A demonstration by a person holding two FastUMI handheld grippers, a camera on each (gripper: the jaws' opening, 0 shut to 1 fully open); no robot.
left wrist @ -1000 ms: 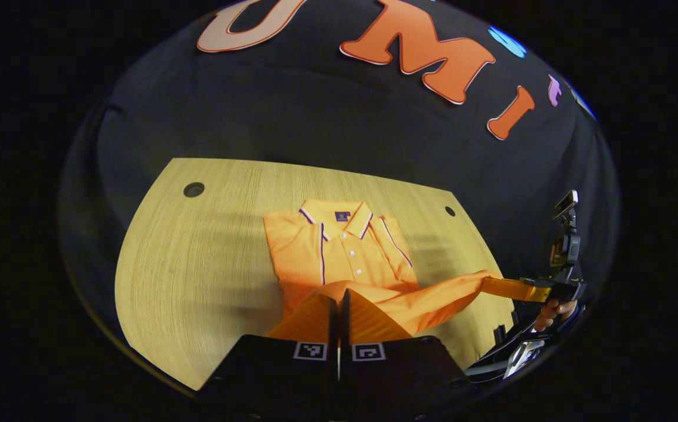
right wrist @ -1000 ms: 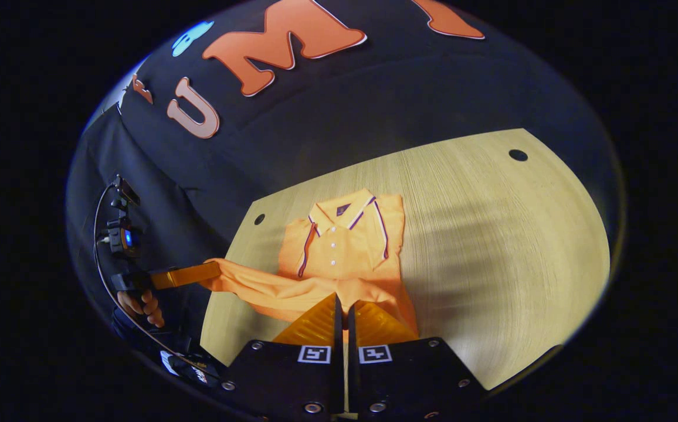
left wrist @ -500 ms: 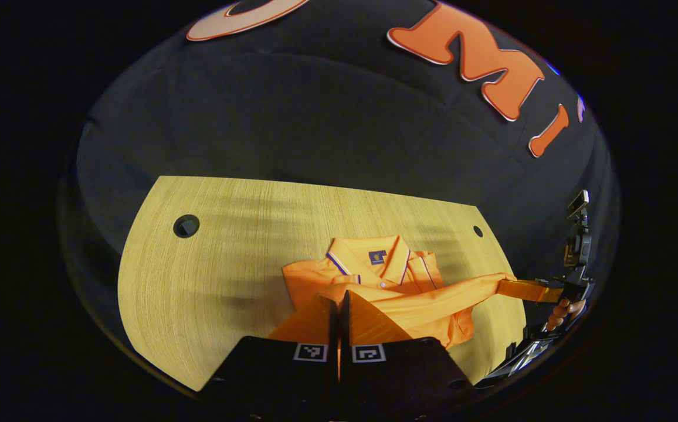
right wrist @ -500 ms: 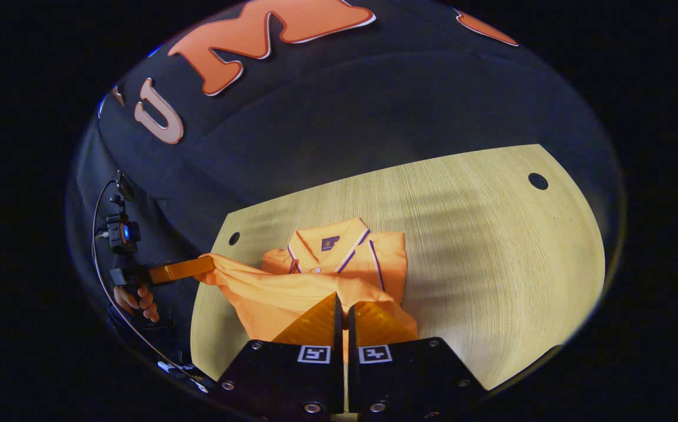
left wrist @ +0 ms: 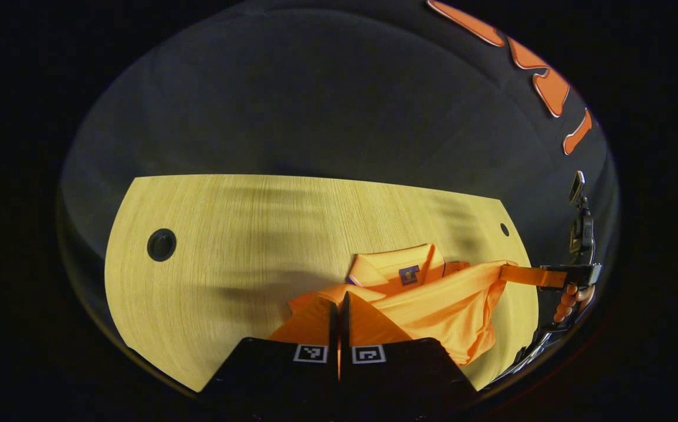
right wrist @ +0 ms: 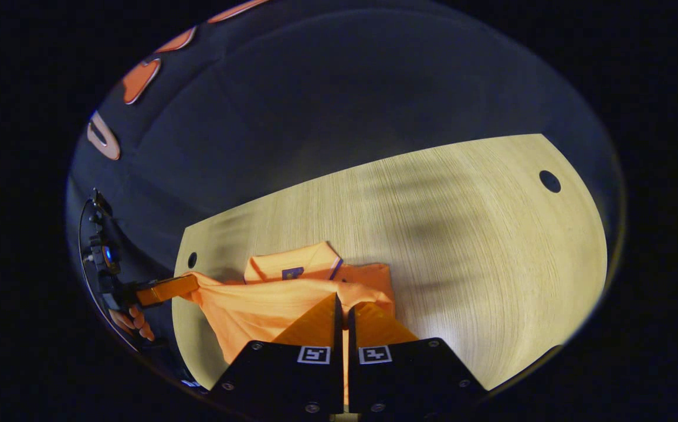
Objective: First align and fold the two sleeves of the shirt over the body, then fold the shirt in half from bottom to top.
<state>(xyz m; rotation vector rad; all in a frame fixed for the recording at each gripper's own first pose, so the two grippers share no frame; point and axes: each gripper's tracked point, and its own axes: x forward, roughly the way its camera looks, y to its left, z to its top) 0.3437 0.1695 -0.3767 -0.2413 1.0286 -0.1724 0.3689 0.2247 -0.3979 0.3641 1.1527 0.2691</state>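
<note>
Setting: pale wooden table (left wrist: 210, 246) running under dark cloth walls.
Shirt: orange shirt (left wrist: 433, 299) lying toward 5 o'clock in the left gripper view, collar (left wrist: 400, 269) peeking above the raised hem.
Progress: sleeves looking tucked already; bottom-to-top fold appearing under way, hem not yet laid down.
Left claw: left claw (left wrist: 339, 305) pinching one hem corner, fingers narrow on cloth.
Right claw: right claw (right wrist: 342, 308) clamping the other corner, held level with its partner.

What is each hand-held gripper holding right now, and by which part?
Both grip the orange shirt by its bottom hem: the left hand-held gripper at one corner, the right hand-held gripper at the other, the hem lifted toward the collar.
</note>
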